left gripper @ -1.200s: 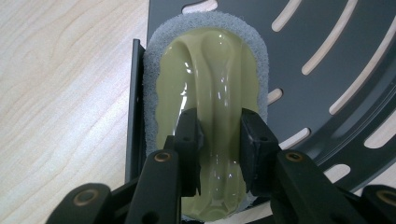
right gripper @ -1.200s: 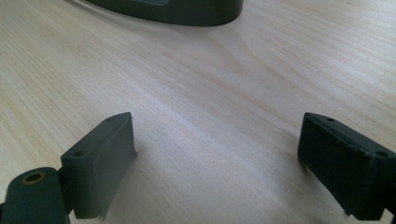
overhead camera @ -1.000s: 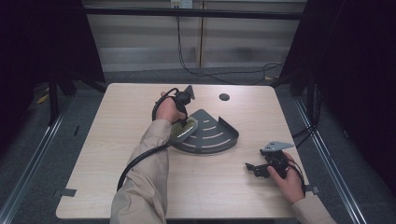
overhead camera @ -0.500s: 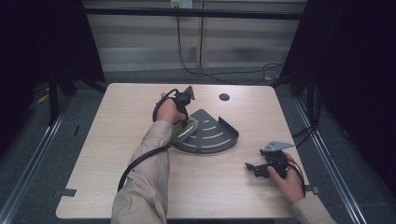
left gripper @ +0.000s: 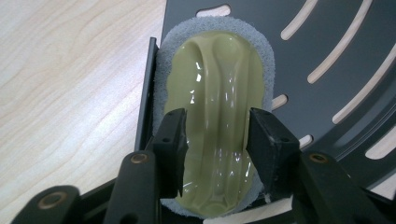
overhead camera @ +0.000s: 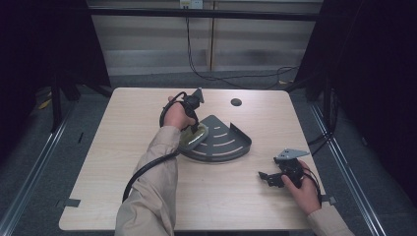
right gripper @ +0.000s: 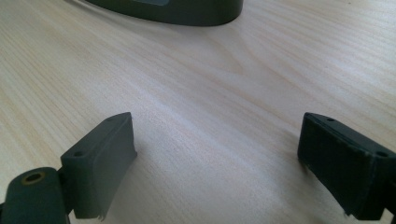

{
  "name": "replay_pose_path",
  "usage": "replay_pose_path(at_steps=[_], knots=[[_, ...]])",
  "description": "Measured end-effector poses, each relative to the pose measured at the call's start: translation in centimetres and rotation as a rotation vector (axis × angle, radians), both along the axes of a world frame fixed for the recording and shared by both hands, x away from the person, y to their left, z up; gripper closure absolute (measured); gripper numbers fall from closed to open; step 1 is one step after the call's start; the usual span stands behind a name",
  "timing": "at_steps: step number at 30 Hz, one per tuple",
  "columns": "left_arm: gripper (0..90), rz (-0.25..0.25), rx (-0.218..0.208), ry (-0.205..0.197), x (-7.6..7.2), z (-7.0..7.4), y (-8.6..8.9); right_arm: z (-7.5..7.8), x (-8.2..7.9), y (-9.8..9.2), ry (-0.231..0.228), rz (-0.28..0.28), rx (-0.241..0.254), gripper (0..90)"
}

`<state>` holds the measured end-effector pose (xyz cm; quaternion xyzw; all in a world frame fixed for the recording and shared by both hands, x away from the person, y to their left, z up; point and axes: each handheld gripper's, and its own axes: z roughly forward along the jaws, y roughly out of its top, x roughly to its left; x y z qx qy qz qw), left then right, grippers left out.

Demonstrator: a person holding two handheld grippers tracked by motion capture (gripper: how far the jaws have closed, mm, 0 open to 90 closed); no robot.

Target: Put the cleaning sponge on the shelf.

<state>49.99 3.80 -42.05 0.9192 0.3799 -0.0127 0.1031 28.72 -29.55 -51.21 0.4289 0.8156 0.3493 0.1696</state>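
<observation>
An olive-green scrubber [left gripper: 219,84] with a grey sponge pad lies at the left end of a dark grey slotted corner shelf [left gripper: 289,65] on the wooden table. My left gripper [left gripper: 217,140] points down over it. Its jaws have just been opening and now stand on either side of the scrubber's handle without pressing on it. In the high view the left gripper [overhead camera: 196,129] is over the scrubber [overhead camera: 193,137] on the shelf [overhead camera: 226,143]. My right gripper [overhead camera: 265,177] rests open near the table's front right. Between its jaws [right gripper: 217,154] is bare wood, and the shelf's edge [right gripper: 187,11] lies farther off.
A round black grommet [overhead camera: 236,102] sits in the table [overhead camera: 123,123] behind the shelf. The left gripper's cable [overhead camera: 140,174] runs along the sleeve. Dark floor and rails surround the table on all sides.
</observation>
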Motion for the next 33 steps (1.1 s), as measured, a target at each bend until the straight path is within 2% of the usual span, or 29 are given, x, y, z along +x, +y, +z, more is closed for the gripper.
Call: replay_pose_path(at_steps=[17, 25, 33], knots=[[35.8, 0.052, -0.025, -0.038, -0.7, 1.7, 1.5, 0.0, 0.0, 0.0, -0.001, 0.0, 0.0, 10.7], [27.4, 0.059, -0.04, -0.049, -1.0, 2.2, 2.0, 0.0, 0.0, 0.0, -0.001, 0.0, 0.0, 10.7], [23.7, 0.061, -0.044, -0.052, -1.3, 2.6, 2.2, 0.0, 0.0, 0.0, -0.001, 0.0, 0.0, 10.7]])
